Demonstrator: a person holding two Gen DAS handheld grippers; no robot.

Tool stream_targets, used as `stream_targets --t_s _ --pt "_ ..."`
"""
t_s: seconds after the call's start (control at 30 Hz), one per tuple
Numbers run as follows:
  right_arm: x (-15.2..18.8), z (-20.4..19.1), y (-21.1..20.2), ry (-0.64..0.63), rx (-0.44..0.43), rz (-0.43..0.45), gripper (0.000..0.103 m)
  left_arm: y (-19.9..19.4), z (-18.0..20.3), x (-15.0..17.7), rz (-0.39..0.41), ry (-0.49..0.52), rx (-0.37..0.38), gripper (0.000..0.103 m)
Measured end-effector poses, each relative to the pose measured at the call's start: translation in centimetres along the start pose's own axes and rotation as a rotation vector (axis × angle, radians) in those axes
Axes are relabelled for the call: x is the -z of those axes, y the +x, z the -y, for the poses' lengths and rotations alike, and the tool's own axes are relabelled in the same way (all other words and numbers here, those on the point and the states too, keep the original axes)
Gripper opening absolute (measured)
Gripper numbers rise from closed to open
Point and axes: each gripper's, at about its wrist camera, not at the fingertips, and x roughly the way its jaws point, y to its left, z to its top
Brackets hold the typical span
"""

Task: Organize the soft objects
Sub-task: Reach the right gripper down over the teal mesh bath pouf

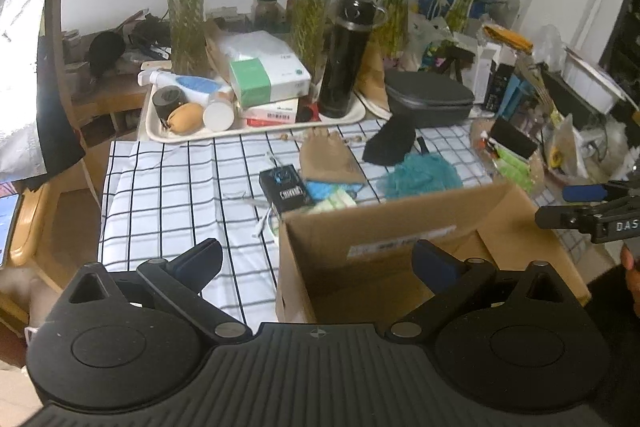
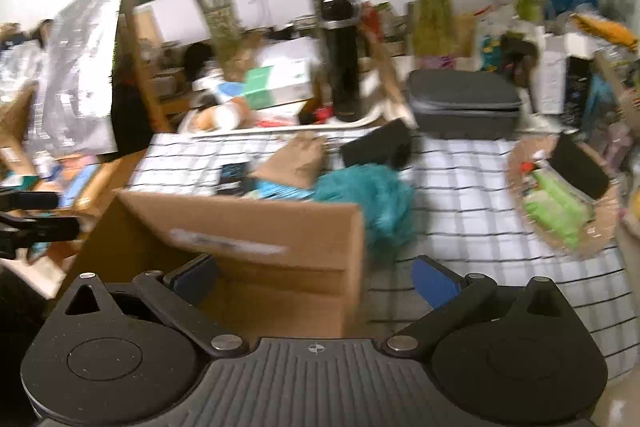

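An open cardboard box stands at the near edge of a checked tablecloth. Behind it lie a teal mesh pouf, a tan glove, a black cloth and a blue-and-white cloth. My left gripper is open and empty, straddling the box's left wall. My right gripper is open and empty, straddling the box's right wall; it also shows at the left wrist view's right edge. The pouf, glove and black cloth show blurred in the right wrist view.
A tray at the back holds a black flask, boxes and bottles. Glass vases with plants stand behind. A dark zip case sits back right. A small black box lies beside the glove. A woven basket with green items is at the right.
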Motion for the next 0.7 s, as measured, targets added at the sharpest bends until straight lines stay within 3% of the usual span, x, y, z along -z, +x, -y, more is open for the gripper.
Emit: stream_targets --t_s 0.3,0.7 --pt "-2.5 3.7 3.1 0.043 -0.002 0.029 0.103 2.8 -1.9 -1.8 -0.003 -0.034 0.020 0.103" --pt "-4.6 7.6 9.4 0.129 -0.068 0.032 0.103 6.9 -4.2 -4.9 0.025 -0.061 0.035 0.103"
